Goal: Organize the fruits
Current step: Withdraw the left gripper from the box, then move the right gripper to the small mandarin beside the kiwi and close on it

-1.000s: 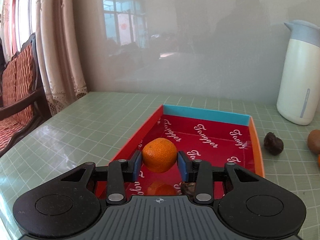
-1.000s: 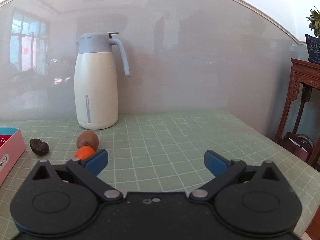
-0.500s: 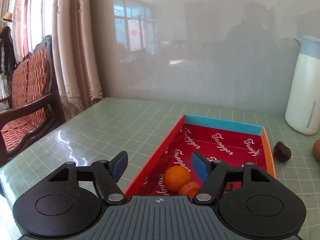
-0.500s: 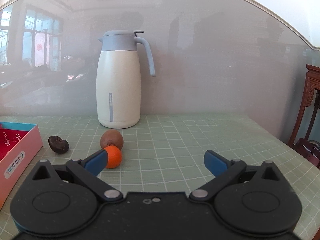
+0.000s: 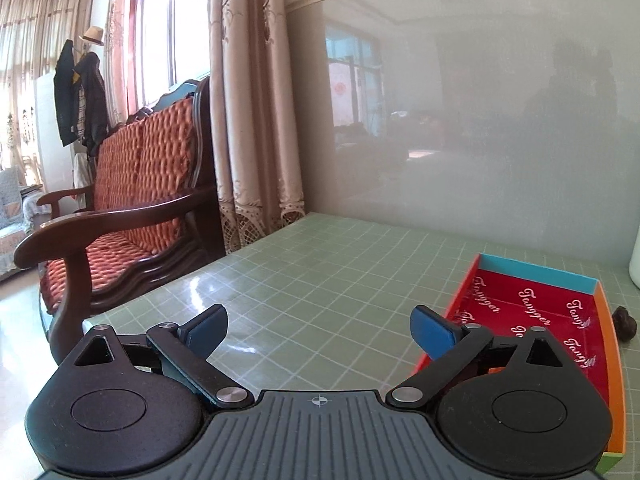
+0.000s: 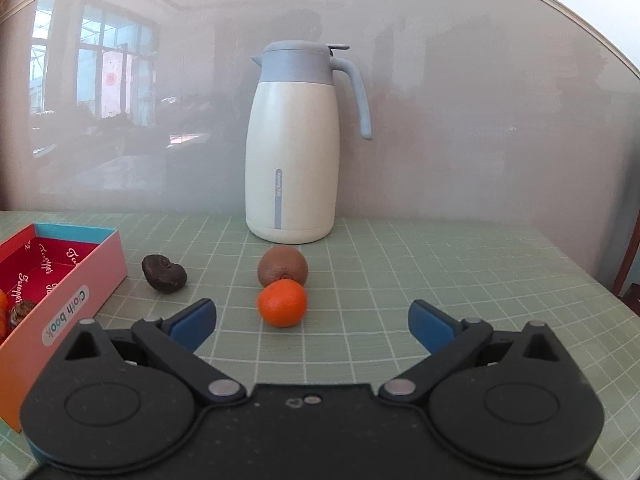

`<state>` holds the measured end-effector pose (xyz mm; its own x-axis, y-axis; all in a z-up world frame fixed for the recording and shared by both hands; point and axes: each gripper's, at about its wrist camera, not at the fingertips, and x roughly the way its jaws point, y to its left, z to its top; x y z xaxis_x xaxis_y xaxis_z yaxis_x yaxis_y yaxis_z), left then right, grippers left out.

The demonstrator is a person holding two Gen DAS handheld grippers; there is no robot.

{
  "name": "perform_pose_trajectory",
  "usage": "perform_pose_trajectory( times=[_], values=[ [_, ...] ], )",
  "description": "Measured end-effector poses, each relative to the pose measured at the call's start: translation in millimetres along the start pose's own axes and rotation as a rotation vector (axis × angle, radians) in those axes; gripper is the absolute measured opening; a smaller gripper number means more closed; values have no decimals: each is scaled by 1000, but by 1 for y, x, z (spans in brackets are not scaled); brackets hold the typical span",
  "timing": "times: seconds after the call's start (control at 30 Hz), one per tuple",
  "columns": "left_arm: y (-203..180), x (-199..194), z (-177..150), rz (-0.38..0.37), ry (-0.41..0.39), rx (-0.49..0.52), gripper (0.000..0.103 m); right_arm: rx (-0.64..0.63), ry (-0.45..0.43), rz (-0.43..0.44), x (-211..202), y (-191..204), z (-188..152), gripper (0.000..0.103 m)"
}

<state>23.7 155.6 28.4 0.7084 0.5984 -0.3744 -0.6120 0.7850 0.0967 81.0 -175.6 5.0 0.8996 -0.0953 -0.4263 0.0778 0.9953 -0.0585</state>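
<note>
Reading "Cloth book" — box (image 6: 68, 312) label; both grippers, left gripper (image 5: 318, 326) and right gripper (image 6: 312, 322), spread, empty.

A tangerine (image 6: 282, 303) touches a brown kiwi (image 6: 283, 266) beside the red-lined box (image 6: 80, 280).

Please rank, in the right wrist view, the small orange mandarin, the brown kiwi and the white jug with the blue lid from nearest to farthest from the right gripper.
1. Small orange mandarin, just ahead of the open right gripper.
2. Brown kiwi, directly behind the mandarin, touching it.
3. White jug with the blue lid, farthest back, by the wall.
</note>
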Motion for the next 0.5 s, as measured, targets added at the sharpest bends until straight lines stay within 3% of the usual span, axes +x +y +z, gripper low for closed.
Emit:
perform_pose_trajectory(
  times=[0.4,0.5],
  values=[
    [61,15,-8,203,40,-162,100,-38,72,50,31,24,3,103],
    [73,20,-10,222,59,-188,100,-31,99,64,44,24,7,101]
  ],
)
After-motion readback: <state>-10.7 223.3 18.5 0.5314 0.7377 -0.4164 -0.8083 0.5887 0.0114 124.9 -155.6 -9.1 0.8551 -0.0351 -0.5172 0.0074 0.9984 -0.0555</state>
